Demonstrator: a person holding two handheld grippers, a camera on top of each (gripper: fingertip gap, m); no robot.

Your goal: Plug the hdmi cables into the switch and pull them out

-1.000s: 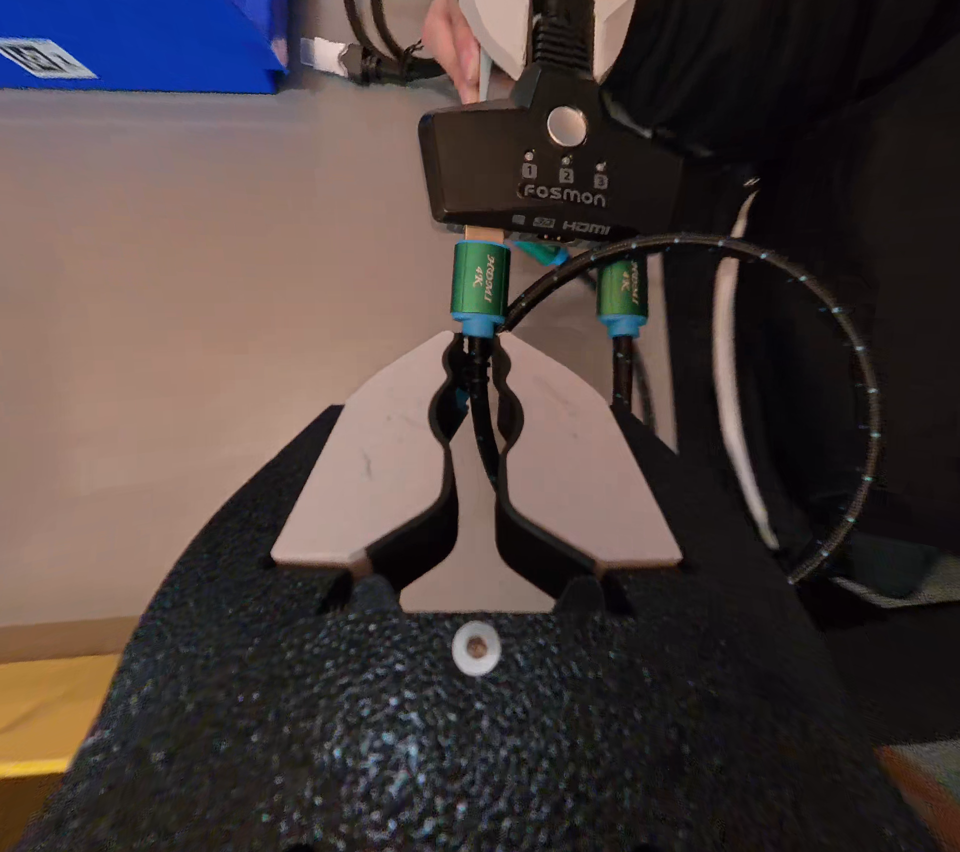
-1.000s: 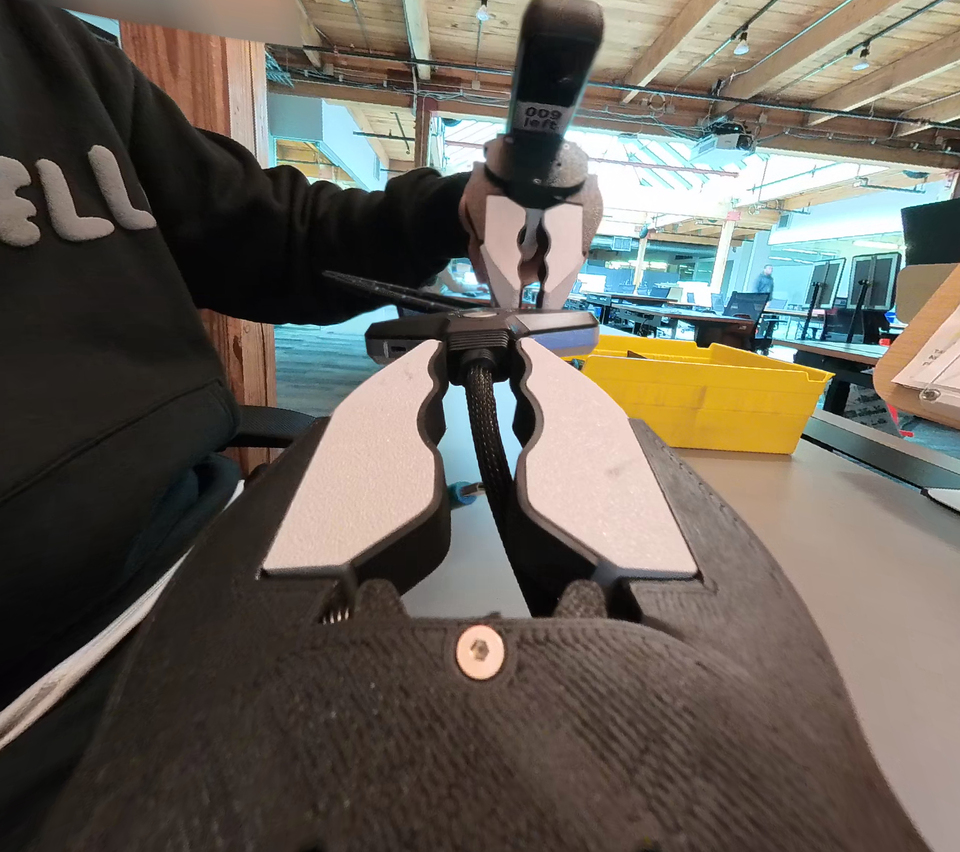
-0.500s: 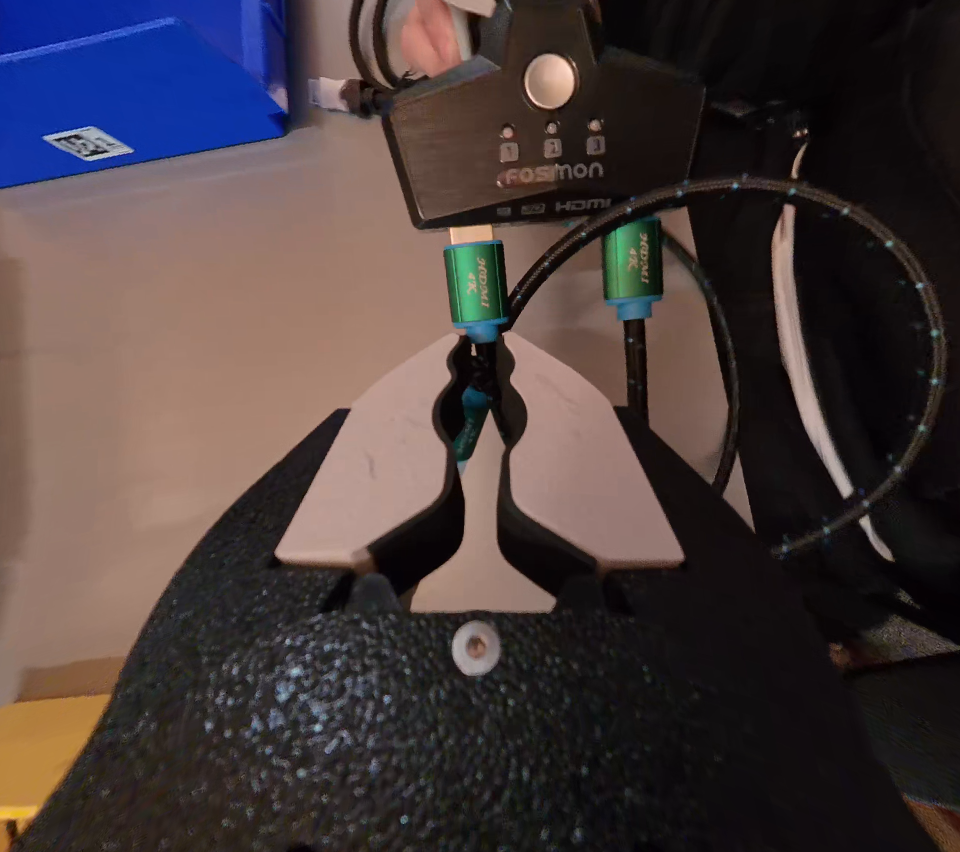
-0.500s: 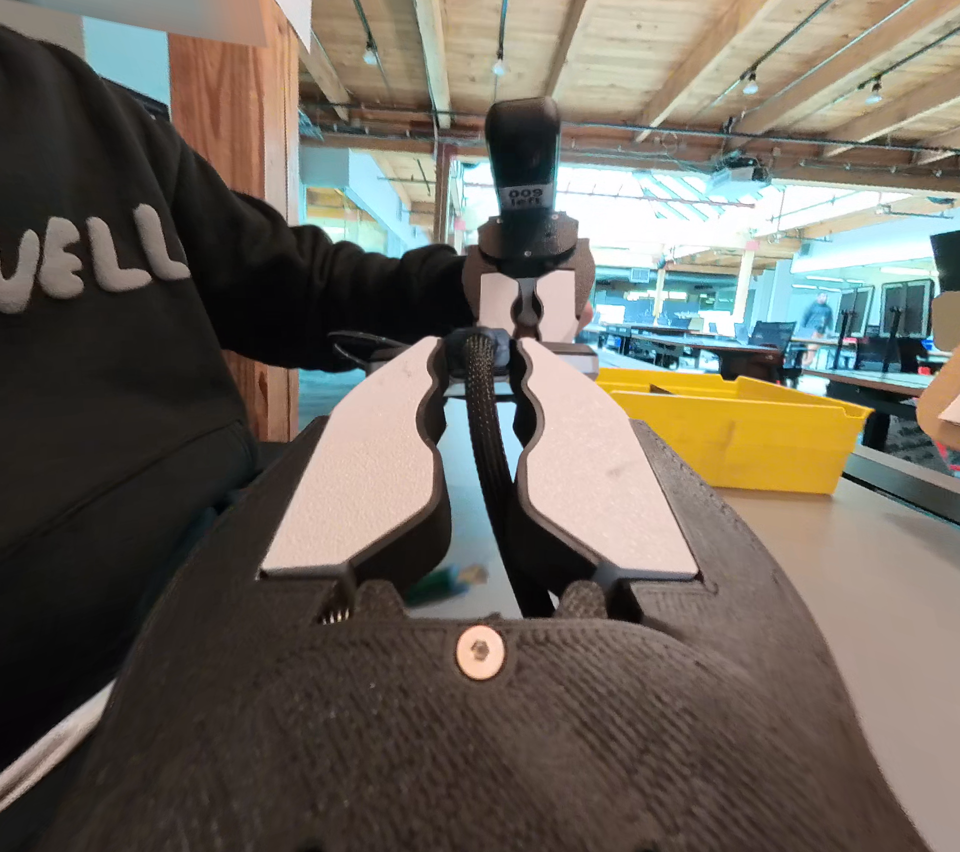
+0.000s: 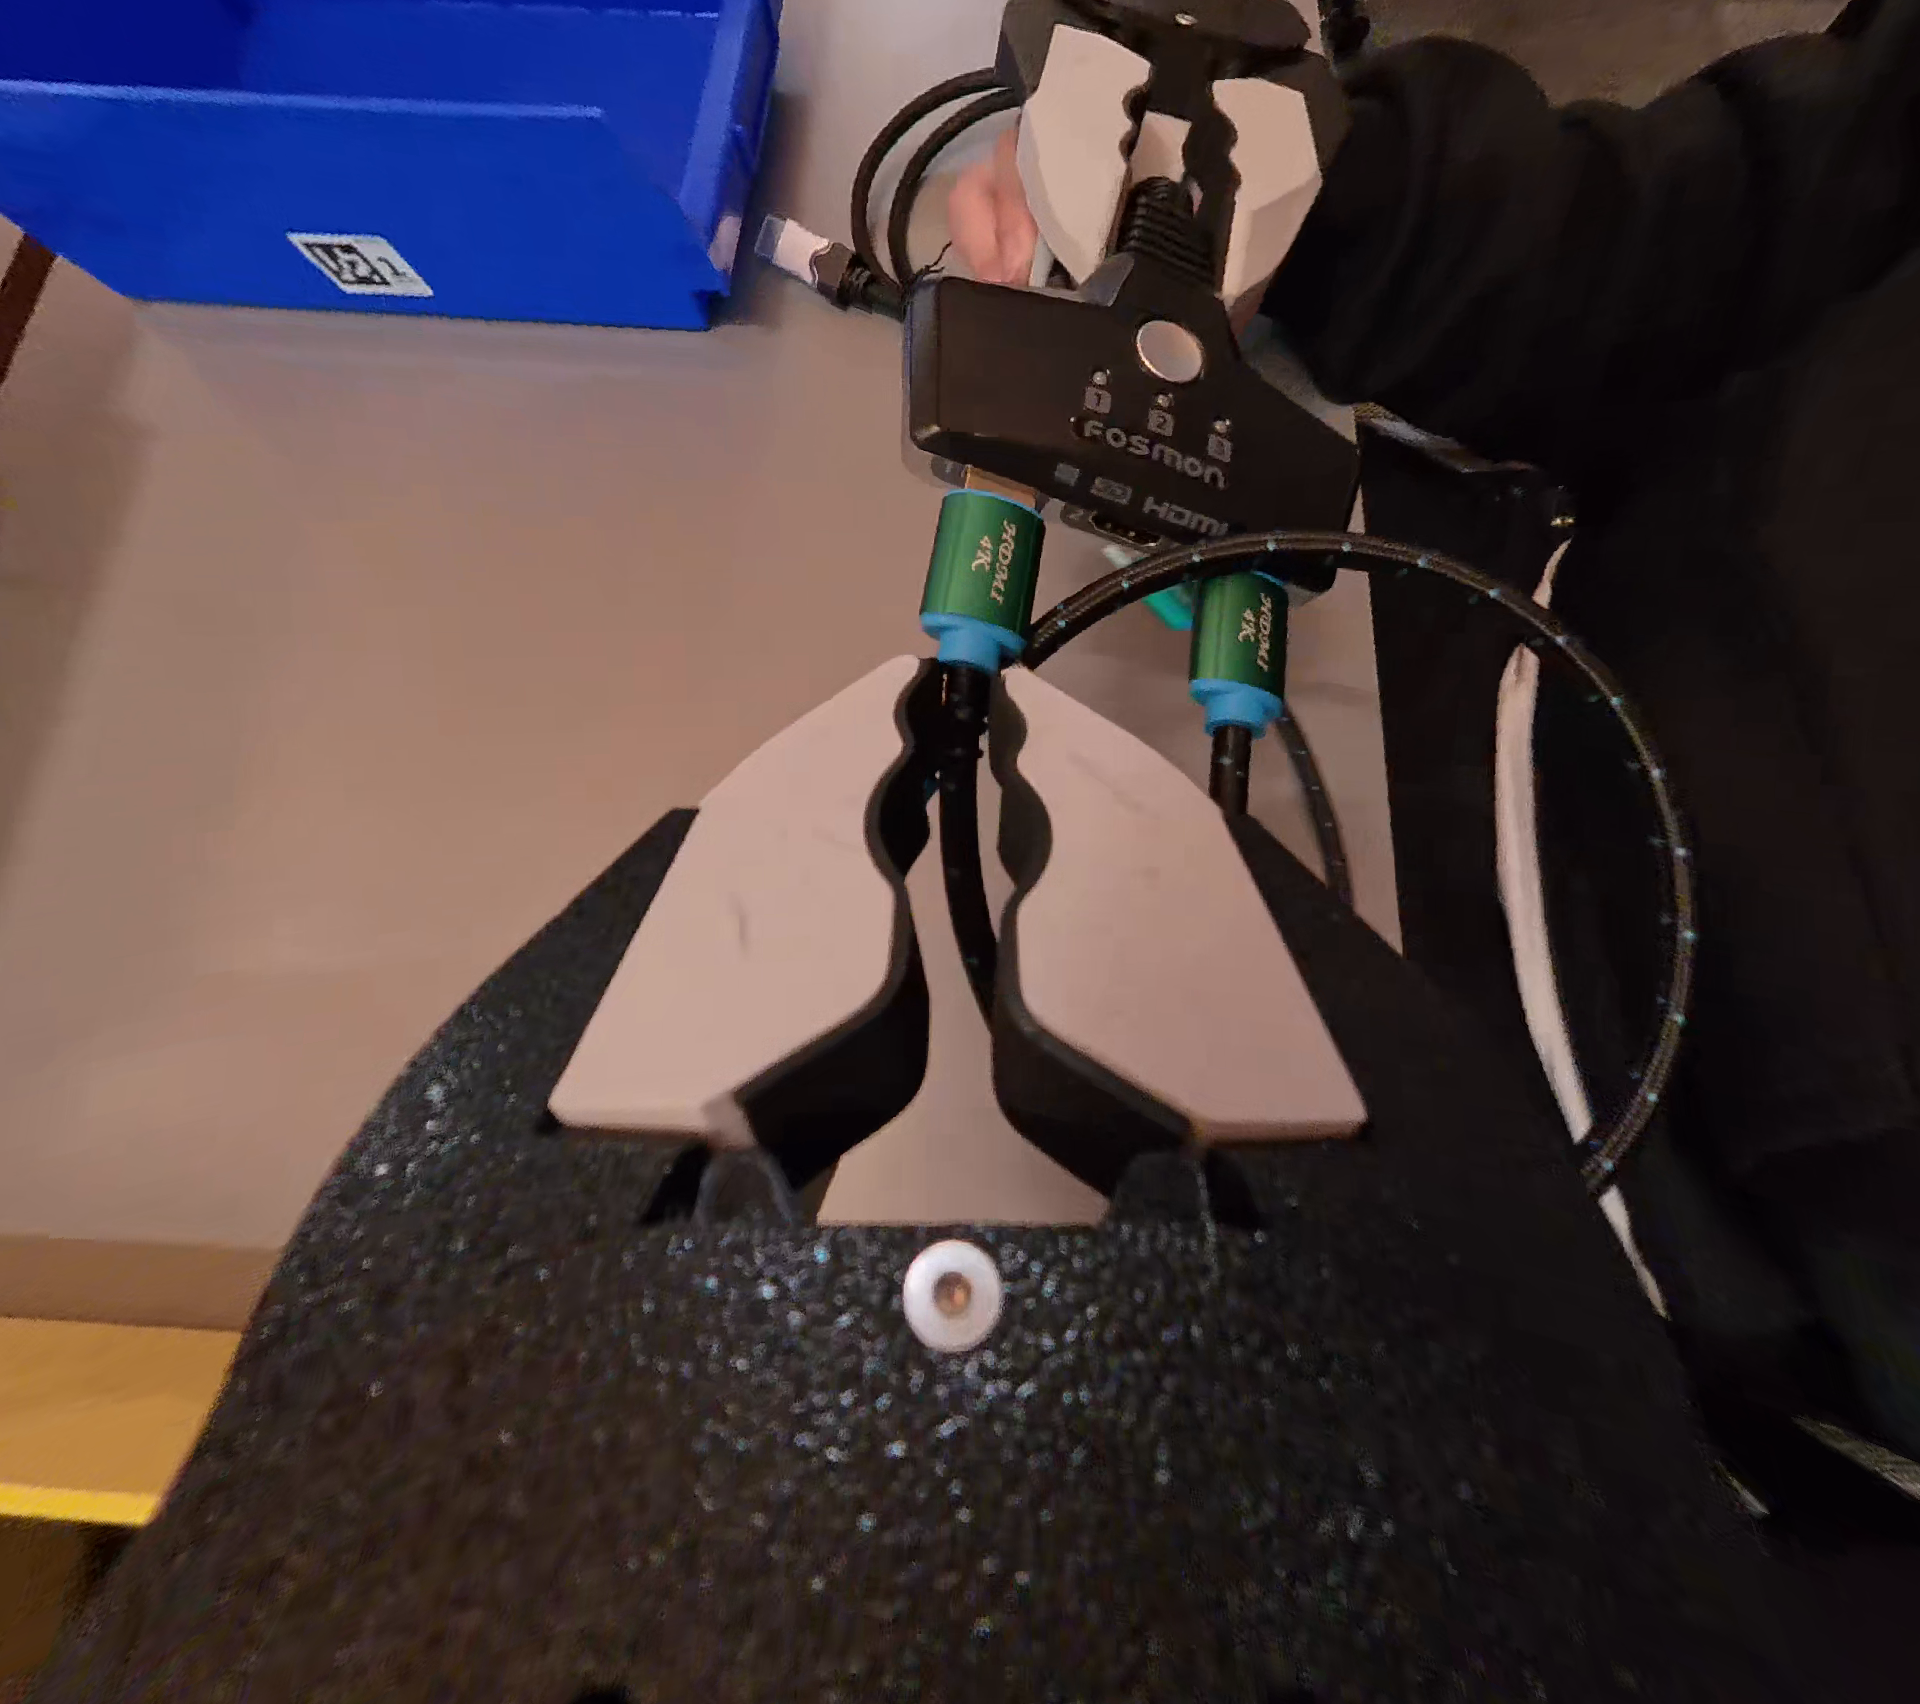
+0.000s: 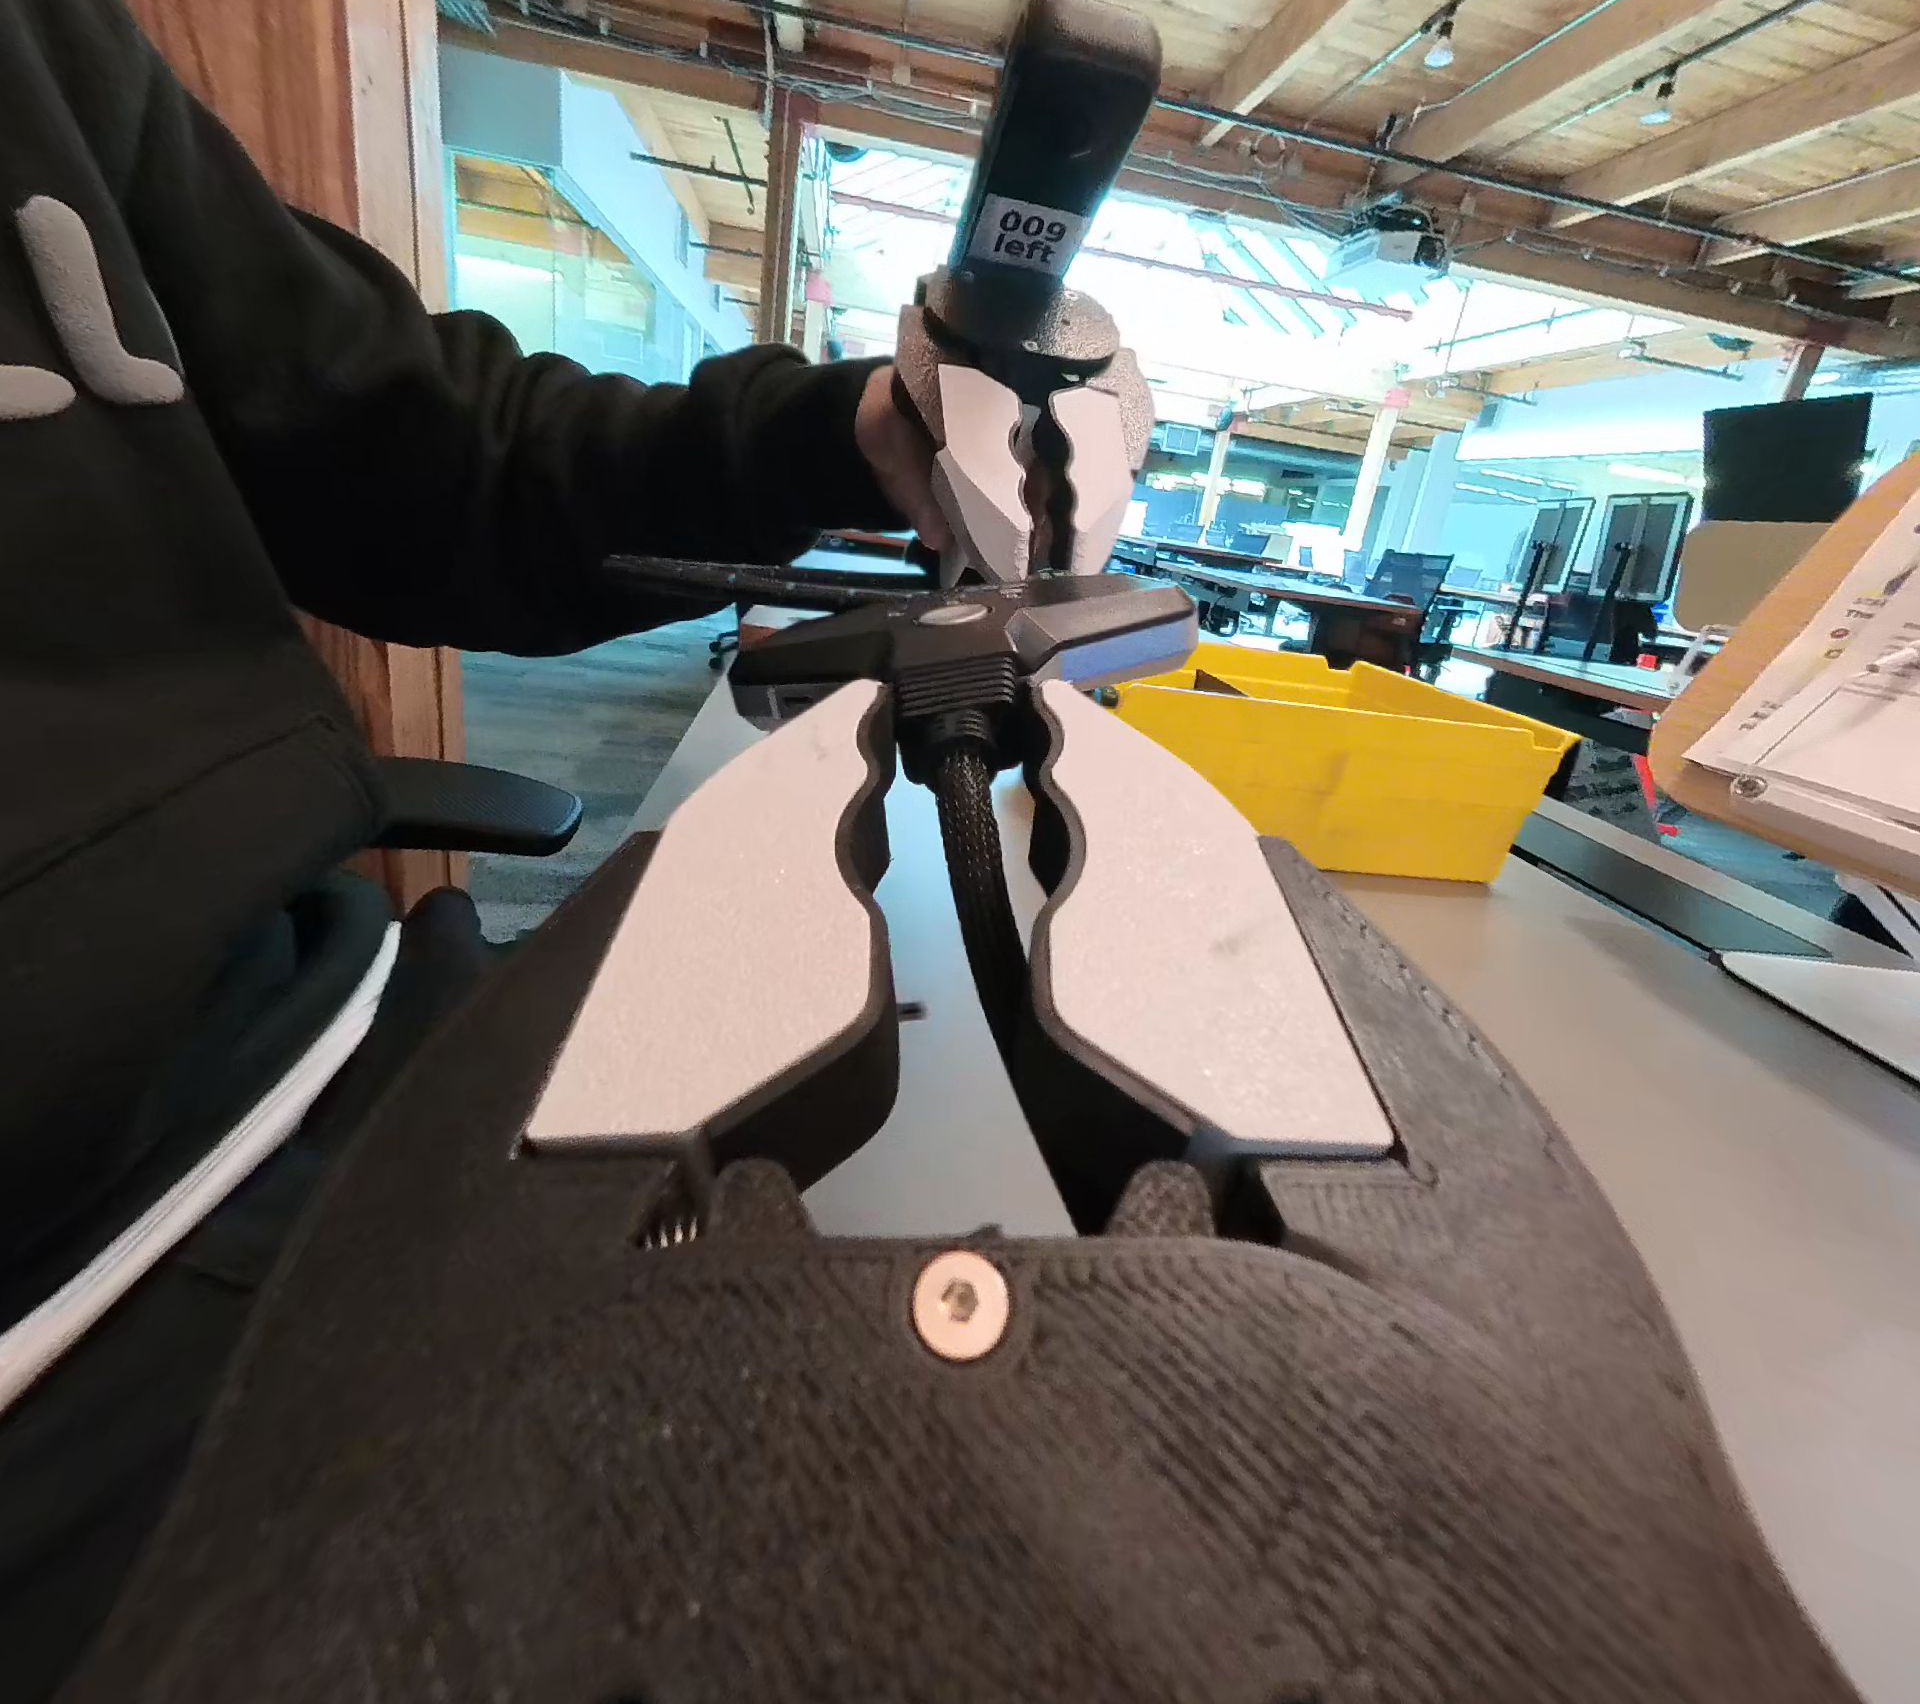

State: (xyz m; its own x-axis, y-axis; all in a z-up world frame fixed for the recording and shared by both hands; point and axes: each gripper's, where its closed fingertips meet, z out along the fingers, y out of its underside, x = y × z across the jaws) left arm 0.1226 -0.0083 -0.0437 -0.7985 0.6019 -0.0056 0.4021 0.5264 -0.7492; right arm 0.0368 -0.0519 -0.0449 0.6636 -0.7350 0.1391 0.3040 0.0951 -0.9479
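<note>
Left hand-held gripper [image 5: 958, 698] pinches a braided cable [image 5: 961, 833] just behind its green plug [image 5: 980, 576], which sits in the leftmost port of the black switch [image 5: 1127, 399], with bare metal showing at the port. Beside it, the middle port is empty, then a second green plug [image 5: 1238, 648] sits seated. Right hand-held gripper [image 6: 961, 724] clamps the switch's own cable at its collar [image 6: 956, 698], holding the switch above the desk [image 5: 416, 615]. Blue bin [image 5: 395, 44] is at far left.
</note>
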